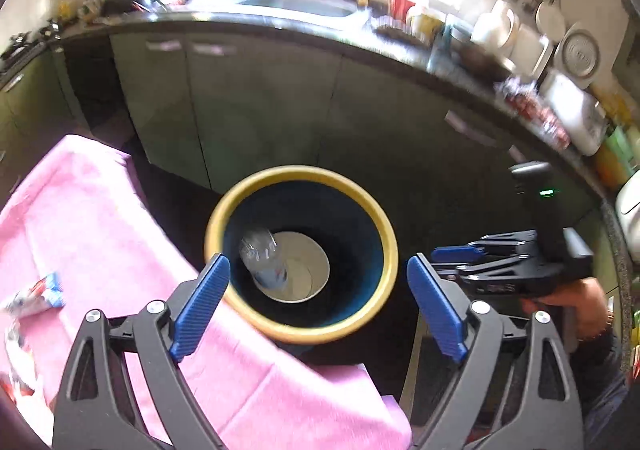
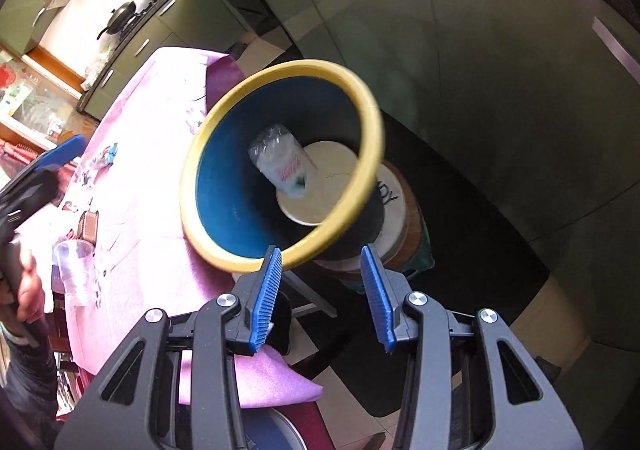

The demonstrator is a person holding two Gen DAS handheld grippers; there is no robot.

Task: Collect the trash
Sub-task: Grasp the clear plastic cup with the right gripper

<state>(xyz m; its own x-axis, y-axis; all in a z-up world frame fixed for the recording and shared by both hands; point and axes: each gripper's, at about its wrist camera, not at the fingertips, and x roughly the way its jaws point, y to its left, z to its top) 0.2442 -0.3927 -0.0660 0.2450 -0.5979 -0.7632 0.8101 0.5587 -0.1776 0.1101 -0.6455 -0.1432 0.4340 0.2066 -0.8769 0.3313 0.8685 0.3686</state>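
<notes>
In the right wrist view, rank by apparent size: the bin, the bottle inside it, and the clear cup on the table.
1. Bin, by far the largest.
2. Plastic bottle, lying inside the bin.
3. Clear cup, looks slightly smaller than the bottle, though it sits nearer the camera edge, so that ranking is unsure.

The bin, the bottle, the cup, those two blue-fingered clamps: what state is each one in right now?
Bin: upright, uncovered, beside the pink table.
Plastic bottle: inside the bin, crumpled.
Clear cup: upright on the pink tablecloth, looks empty.
Wrapper: lying on the cloth, uncollected.
Left gripper: open, empty.
Right gripper: open, empty.
</notes>
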